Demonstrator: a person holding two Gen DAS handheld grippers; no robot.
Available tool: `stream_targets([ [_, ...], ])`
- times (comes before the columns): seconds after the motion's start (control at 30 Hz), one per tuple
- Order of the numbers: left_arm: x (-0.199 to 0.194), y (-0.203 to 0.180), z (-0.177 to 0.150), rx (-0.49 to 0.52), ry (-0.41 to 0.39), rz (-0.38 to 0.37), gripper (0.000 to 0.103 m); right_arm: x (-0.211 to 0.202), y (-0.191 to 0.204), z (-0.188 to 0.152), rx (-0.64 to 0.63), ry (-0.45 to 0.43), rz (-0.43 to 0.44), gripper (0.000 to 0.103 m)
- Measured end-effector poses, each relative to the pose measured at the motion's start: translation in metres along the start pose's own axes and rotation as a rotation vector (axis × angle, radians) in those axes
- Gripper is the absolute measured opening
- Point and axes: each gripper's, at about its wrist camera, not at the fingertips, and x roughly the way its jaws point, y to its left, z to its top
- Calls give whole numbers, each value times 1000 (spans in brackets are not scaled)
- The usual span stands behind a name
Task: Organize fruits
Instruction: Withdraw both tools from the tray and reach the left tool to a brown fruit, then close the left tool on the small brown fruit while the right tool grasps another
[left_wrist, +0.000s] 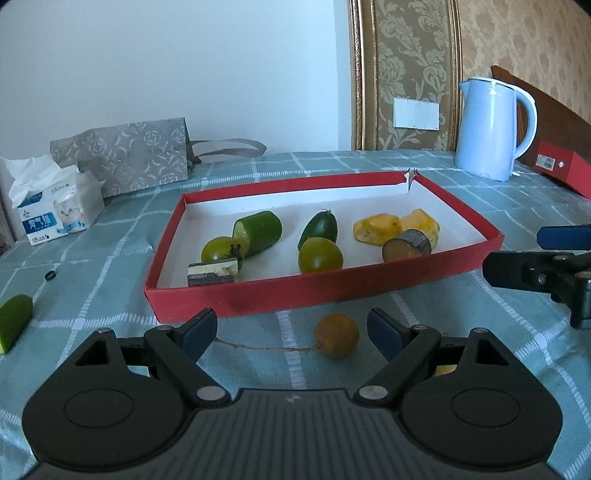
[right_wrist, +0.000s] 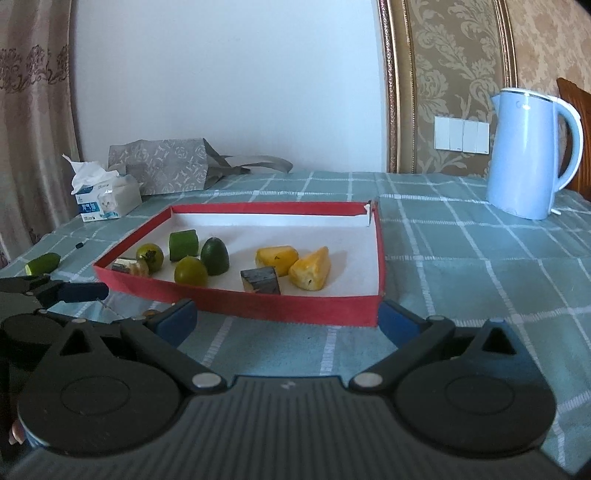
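Observation:
A red tray (left_wrist: 295, 291) (right_wrist: 258, 302) with a white floor holds green cucumber pieces (left_wrist: 258, 230), green round fruits (left_wrist: 320, 254), yellow chunks (left_wrist: 376, 229) (right_wrist: 310, 273) and dark-skinned slices (left_wrist: 406, 245). A small brown round fruit (left_wrist: 337, 335) with a thin stem lies on the cloth before the tray, between the fingers of my open left gripper (left_wrist: 291, 332). My right gripper (right_wrist: 284, 321) is open and empty at the tray's near edge. A green cucumber piece (left_wrist: 13, 321) (right_wrist: 43, 263) lies loose at the left.
A blue kettle (left_wrist: 493, 129) (right_wrist: 532, 151) stands at the back right. A tissue pack (left_wrist: 51, 206) (right_wrist: 105, 195) and a grey patterned bag (left_wrist: 125, 158) sit at the back left. A red box (left_wrist: 565, 170) lies at the far right. Checked teal cloth covers the table.

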Motion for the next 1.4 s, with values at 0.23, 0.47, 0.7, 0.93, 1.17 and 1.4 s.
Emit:
stream_targets([
  [0.23, -2, 1, 0, -2, -1, -36, 61, 1, -1, 0, 2, 9, -3, 103],
  [0.47, -3, -9, -2, 46, 14, -103, 38, 4, 0, 0, -7, 20, -13, 103],
  [0.7, 1, -12, -4, 65, 52, -124, 25, 7, 1, -1, -9, 28, -16, 103],
  [0.93, -2, -1, -2, 12, 28, -73, 25, 6, 5, -3, -37, 23, -6, 103],
  [1.17, -2, 21, 0, -94, 36, -21, 25, 1, 25, -9, -142, 4, 55, 103],
  [1.4, -2, 28, 0, -120, 36, -18, 26, -1, 48, -18, -265, 9, 82, 94],
])
